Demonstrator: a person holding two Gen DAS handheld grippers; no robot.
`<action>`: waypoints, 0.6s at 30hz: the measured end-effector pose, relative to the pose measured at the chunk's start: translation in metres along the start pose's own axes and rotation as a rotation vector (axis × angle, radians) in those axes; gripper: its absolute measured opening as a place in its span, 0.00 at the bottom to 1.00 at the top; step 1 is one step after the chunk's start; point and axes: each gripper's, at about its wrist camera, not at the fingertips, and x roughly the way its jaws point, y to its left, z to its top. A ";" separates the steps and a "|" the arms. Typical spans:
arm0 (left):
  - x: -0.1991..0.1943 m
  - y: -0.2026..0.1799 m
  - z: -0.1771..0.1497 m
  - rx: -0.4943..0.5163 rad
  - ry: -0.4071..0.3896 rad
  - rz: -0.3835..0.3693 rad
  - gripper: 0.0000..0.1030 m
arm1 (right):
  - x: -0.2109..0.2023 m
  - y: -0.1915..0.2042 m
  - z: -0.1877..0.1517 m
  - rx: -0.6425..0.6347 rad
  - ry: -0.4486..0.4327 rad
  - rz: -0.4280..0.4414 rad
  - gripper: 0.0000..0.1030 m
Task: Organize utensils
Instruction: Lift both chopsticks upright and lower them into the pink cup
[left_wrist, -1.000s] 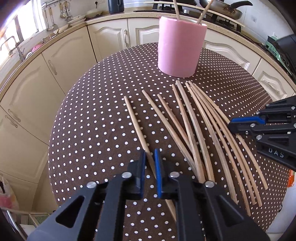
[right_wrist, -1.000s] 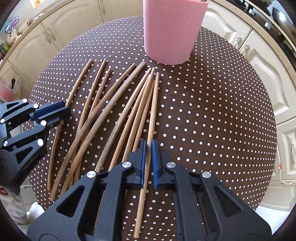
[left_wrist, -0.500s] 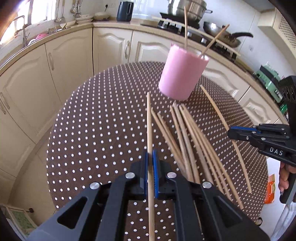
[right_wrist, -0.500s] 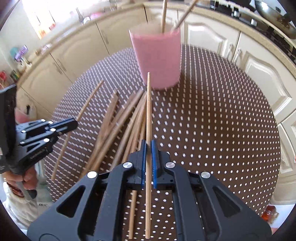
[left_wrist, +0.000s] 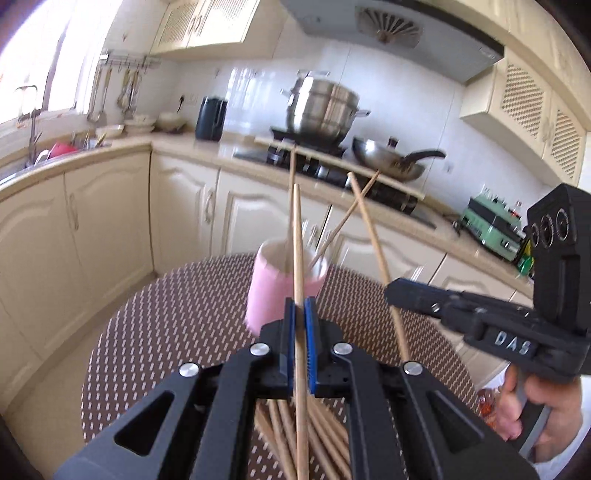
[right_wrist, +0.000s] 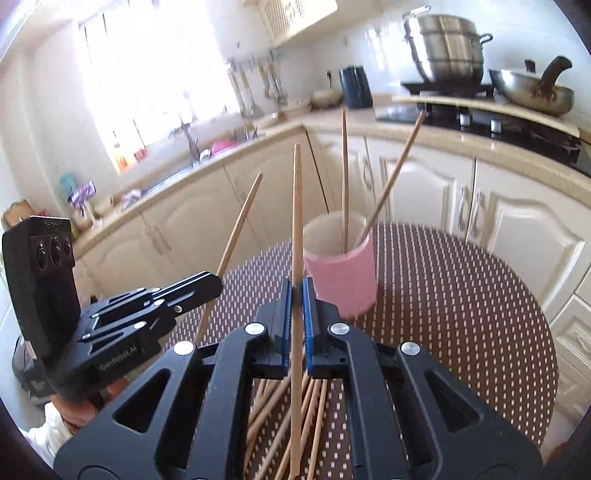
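Observation:
My left gripper (left_wrist: 300, 306) is shut on a wooden chopstick (left_wrist: 297, 240) that points up and forward, raised above the table. My right gripper (right_wrist: 296, 288) is shut on another chopstick (right_wrist: 296, 206), also raised. The pink cup (left_wrist: 280, 291) stands on the table ahead of both, with two chopsticks leaning in it; it also shows in the right wrist view (right_wrist: 341, 277). Several loose chopsticks (right_wrist: 280, 413) lie on the dotted tablecloth below the grippers. The right gripper and its stick (left_wrist: 373, 236) show at the right of the left wrist view.
The round table has a brown dotted cloth (right_wrist: 461, 295). Cream kitchen cabinets (left_wrist: 110, 221) run behind it. A stove with a steel pot (left_wrist: 321, 107) and a wok (left_wrist: 391, 158) stands at the back. A sink (right_wrist: 192, 155) is at the left.
Both grippers have lifted and tilted up with their chopsticks. The view has swung from the tabletop to the kitchen wall, and the cup now sits lower and closer ahead.

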 end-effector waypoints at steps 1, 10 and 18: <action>0.005 -0.007 0.006 0.003 -0.024 -0.009 0.05 | -0.001 0.000 0.006 0.006 -0.024 0.005 0.06; 0.043 -0.022 0.058 0.023 -0.241 -0.012 0.06 | 0.011 -0.007 0.047 0.045 -0.210 -0.002 0.06; 0.076 -0.016 0.085 0.005 -0.368 0.022 0.06 | 0.026 -0.020 0.072 0.031 -0.394 -0.056 0.06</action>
